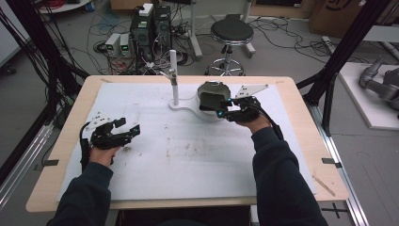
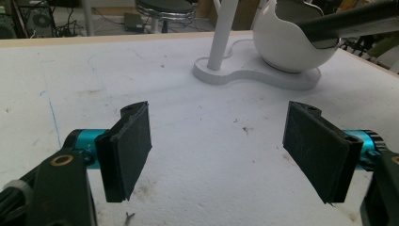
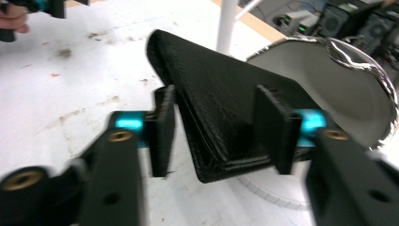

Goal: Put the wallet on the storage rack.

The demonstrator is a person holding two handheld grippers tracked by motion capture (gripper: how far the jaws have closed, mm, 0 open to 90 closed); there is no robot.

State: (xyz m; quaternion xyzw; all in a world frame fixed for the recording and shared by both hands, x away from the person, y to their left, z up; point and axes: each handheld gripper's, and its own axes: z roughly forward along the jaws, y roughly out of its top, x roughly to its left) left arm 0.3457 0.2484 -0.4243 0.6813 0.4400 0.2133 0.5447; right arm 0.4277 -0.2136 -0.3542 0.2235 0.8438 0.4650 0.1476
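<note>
Black pouch being held at the mouth of the white bowl stand.

The black textured pouch (image 3: 221, 108), a flat wedge-shaped case, is sitting between the jaws of the right gripper (image 1: 225, 112), one end reaching over the rim of the white round bowl (image 2: 291, 42) on its white base plate (image 2: 263, 77), beside the upright white post (image 1: 173, 77). The jaws are flanking the pouch, though the near one is showing a sliver of gap, so the hold is judged light. To do this step well, the grip ought to be firmed before any lift, and the pouch kept level so it is not catching on the bowl's shiny inner edge. The left gripper (image 1: 123, 128) is resting low over the white table mat (image 1: 188, 160), well apart, jaws spread wide and holding nothing.
</note>
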